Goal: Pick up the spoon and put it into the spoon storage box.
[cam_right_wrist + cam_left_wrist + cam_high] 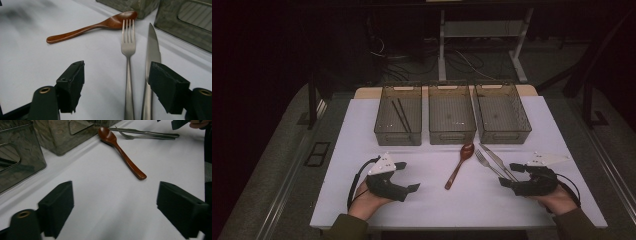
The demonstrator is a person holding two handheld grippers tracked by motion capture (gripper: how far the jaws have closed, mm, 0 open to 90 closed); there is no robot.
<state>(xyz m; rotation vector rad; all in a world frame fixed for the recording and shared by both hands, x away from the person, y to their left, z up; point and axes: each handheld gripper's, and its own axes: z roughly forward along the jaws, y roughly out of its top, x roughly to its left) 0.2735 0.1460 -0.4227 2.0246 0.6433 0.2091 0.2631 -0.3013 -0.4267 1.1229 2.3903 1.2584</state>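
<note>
Right gripper: jaws spread, empty, straddling the fork handle near the tabletop's right edge.
Left gripper: jaws spread, empty, near the front edge.
Fork: slim, plain steel, four tines, flat beside the knife, tines toward the bins.
Advice: the jaws probably needed centring on the fork alone, clear of the knife, then closing low.
</note>
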